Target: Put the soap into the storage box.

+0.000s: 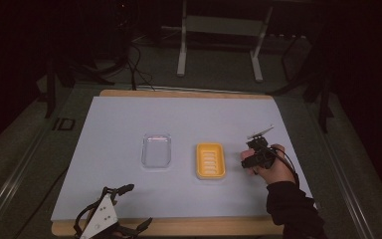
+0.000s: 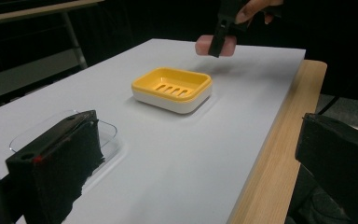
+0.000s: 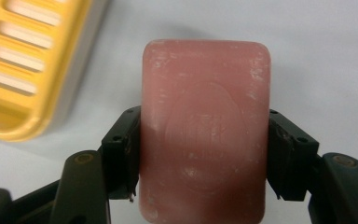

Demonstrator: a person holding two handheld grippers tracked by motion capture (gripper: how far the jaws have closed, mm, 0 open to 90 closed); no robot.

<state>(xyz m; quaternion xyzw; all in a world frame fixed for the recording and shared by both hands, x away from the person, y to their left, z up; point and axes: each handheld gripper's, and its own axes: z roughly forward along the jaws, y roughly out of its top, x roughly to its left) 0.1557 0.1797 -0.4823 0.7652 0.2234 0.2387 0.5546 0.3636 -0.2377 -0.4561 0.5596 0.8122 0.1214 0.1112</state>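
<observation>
- a pink bar of soap point(image 3: 204, 130) is clamped between the two black jaws of the right gripper point(image 3: 204, 154), which press on its long sides.
- in the left gripper view, the soap point(image 2: 229, 45) hangs in the air above the white tabletop point(image 2: 177, 154), clear of the surface, with a faint shadow under it.
- the right hand point(image 1: 271, 167) holds this gripper point(image 1: 254, 152) at the right side of the table, just beside a yellow soap dish point(image 1: 211, 160).
- the yellow dish has a slotted tray sitting in a white base; it stands near the table's middle.
- a clear plastic lid or tray point(image 1: 156, 150) lies left of the yellow dish, apart from it.
- the left gripper point(image 1: 129, 206) rests at the table's near left edge, its jaws standing wide apart with nothing between them.
</observation>
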